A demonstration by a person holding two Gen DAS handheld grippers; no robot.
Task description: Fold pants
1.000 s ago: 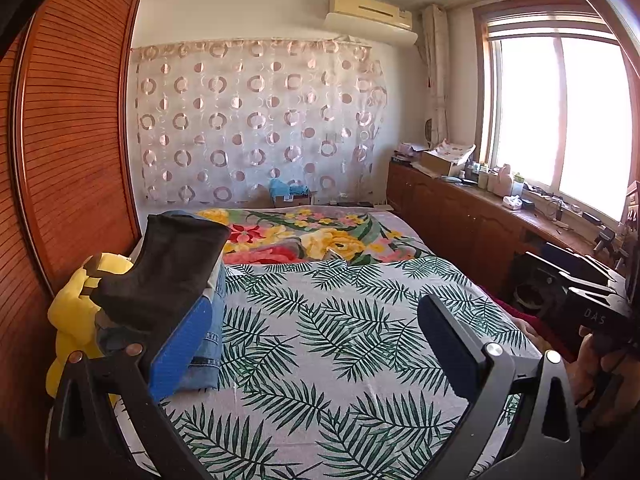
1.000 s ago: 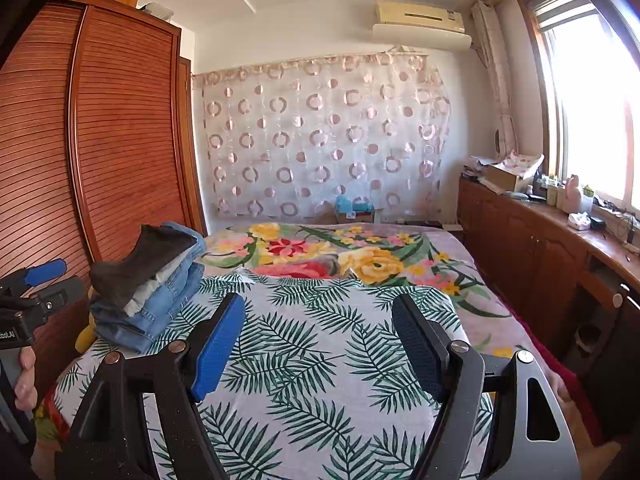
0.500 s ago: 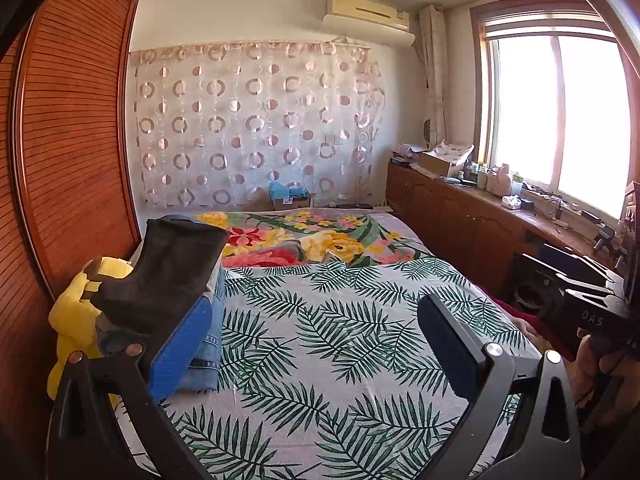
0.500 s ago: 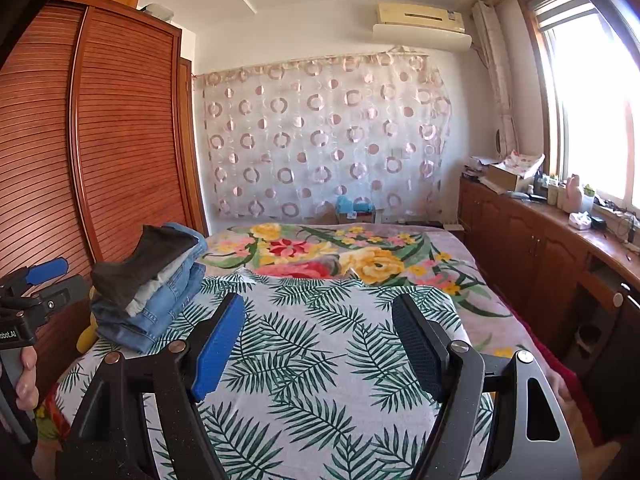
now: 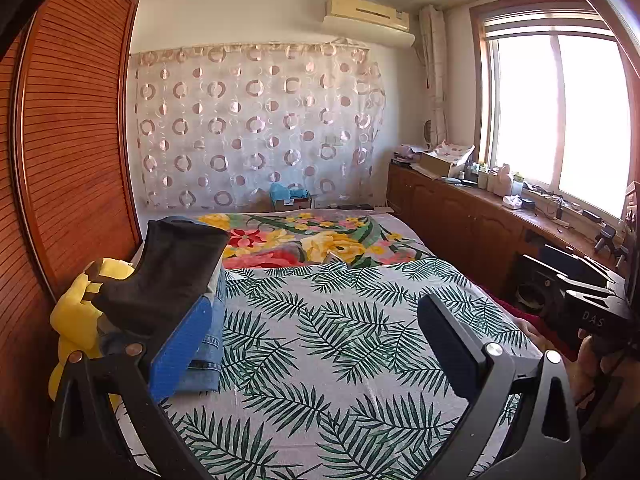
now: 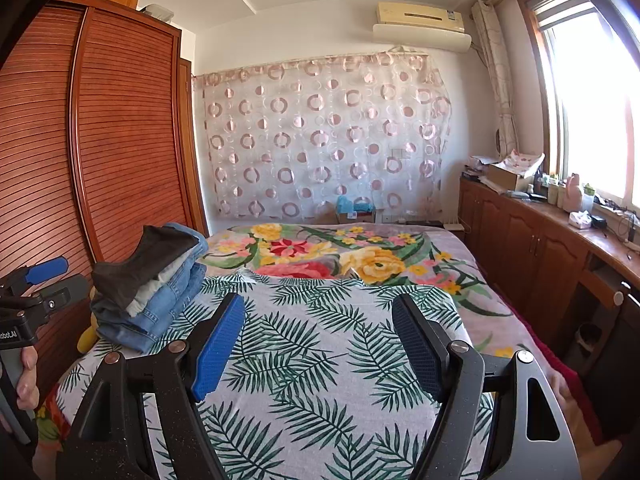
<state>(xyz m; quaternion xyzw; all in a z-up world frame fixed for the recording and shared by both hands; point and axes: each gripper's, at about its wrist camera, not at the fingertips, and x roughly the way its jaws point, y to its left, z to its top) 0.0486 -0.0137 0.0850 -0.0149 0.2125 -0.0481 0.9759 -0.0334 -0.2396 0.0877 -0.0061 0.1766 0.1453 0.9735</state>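
Sunlit window (image 5: 560,116), slatted wardrobe (image 6: 120,140), patterned bed (image 6: 320,340)

pants (image 6: 160,300): stacked cloth; blue denim, rough weave, a dark matt pair on top
bed (image 6: 320,344): matt printed cloth, leaf and flower pattern
wardrobe (image 6: 120,140): glossy slatted reddish wood
curtain (image 6: 328,140): thin sheer cloth, shiny circles
hand-held gripper (image 6: 318,344): matt black plastic, blue dimpled pads, metal rivets

Sharp daylight, blown-out window (image 5: 560,112)
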